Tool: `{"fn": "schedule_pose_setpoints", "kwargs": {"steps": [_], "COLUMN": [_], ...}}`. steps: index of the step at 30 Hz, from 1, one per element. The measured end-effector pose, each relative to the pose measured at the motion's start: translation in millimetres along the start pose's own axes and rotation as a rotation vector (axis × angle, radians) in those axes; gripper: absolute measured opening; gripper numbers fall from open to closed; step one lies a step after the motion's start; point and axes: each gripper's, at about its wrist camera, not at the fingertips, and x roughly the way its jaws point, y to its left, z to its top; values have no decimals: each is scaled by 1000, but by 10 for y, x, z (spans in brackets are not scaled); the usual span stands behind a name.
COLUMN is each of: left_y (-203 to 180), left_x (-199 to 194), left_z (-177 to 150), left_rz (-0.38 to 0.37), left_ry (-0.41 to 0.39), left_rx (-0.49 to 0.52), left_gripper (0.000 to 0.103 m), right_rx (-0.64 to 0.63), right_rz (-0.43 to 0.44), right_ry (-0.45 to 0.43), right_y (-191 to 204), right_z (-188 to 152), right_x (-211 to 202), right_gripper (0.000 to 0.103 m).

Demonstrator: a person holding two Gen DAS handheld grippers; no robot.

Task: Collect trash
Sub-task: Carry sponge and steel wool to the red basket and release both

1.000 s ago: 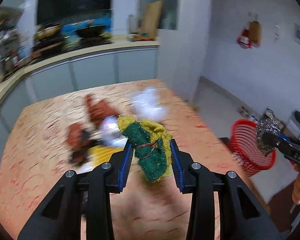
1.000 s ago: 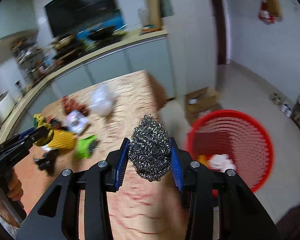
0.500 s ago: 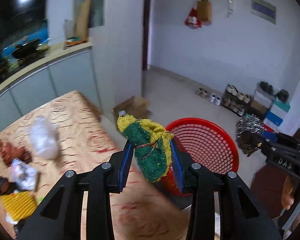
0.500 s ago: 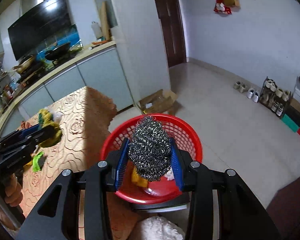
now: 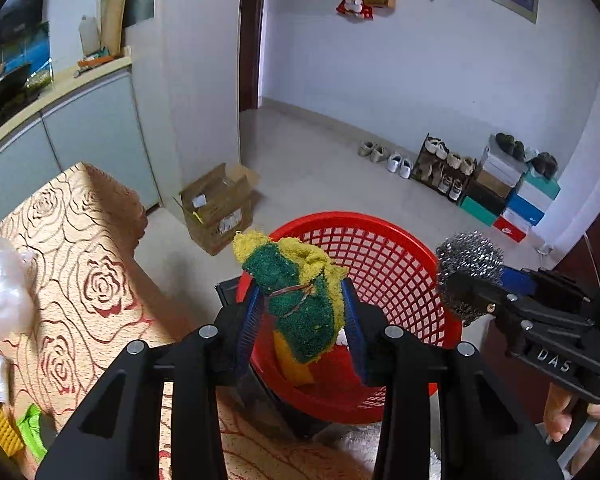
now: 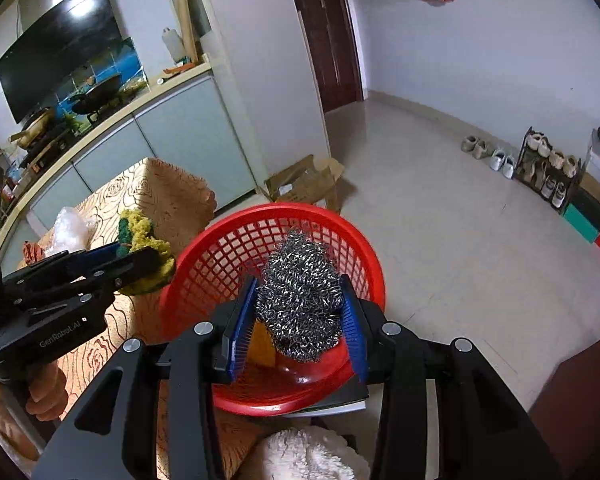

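While both grippers clench their loads, my right gripper (image 6: 300, 312) holds the steel-wool scourer (image 6: 300, 296) over the red basket (image 6: 204, 272); my left gripper (image 5: 302, 312) holds the scouring sponge (image 5: 300, 300) at its near rim.

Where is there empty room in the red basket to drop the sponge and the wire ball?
The red basket looks mostly bare along its mesh wall and far side. Its bottom is more crowded: a yellow piece and something white lie there.

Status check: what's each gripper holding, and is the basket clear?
Left gripper shut on green-yellow sponge. Right gripper shut on steel wool. Both over red basket. Nothing blocking.
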Motion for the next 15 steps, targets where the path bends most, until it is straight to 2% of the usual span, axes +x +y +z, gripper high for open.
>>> {"fn": "schedule_pose_setpoints", "kwargs": {"steps": [6, 11, 15], "left_y": [44, 58, 43], "left_x": [57, 52, 31], "left_z": [2, 0, -8], "left_rz": [-22, -23, -27], "left_ry": [17, 15, 13], "left_rx": [-28, -38, -35], "left_gripper": [45, 55, 59], "right_rx": [20, 26, 30], "right_rz": [22, 28, 35], "right_ry": [31, 33, 32], "right_y": [-2, 3, 5], "right_z": [-32, -39, -47], "right_x": [103, 93, 96], "right_gripper": [46, 48, 51]}}
